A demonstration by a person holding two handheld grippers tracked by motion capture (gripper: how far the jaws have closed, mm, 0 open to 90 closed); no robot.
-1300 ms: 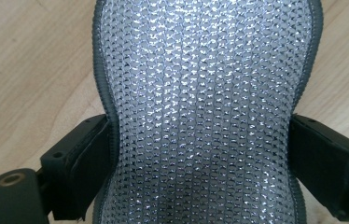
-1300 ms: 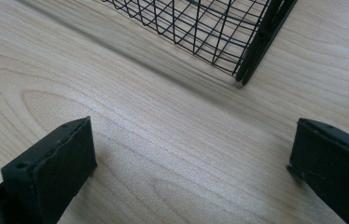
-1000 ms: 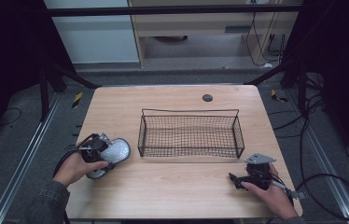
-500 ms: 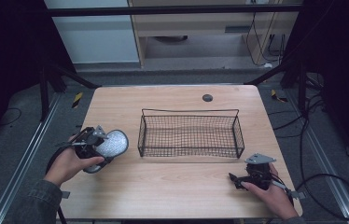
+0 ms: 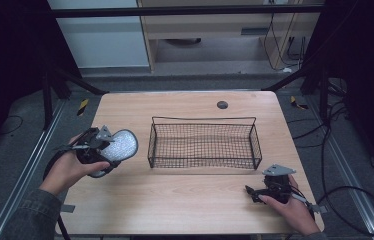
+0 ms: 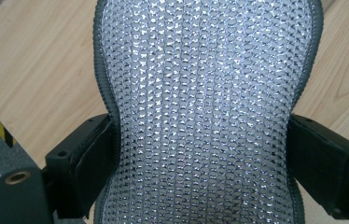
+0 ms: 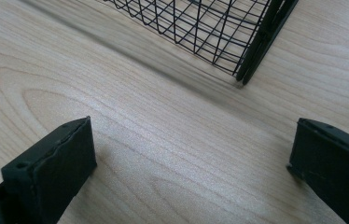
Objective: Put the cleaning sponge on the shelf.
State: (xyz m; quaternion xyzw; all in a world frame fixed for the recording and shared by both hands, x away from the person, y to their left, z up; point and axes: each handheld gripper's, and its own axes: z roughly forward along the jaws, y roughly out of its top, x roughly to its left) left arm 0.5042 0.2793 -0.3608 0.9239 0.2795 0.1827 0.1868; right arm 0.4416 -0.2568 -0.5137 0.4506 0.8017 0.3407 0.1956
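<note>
Silvery mesh insole (image 5: 118, 145) sits pinched between the left tongs (image 5: 106, 144) at frame left; right tongs (image 5: 253, 192), lower right on the desk (image 5: 190, 200), gape empty.

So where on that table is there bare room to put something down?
The wide strip of table between the basket and the near edge is bare, as is the far strip, apart from a small dark disc. The basket looks empty. The left side is crowded: the left gripper holds a silvery mesh pad there.
</note>
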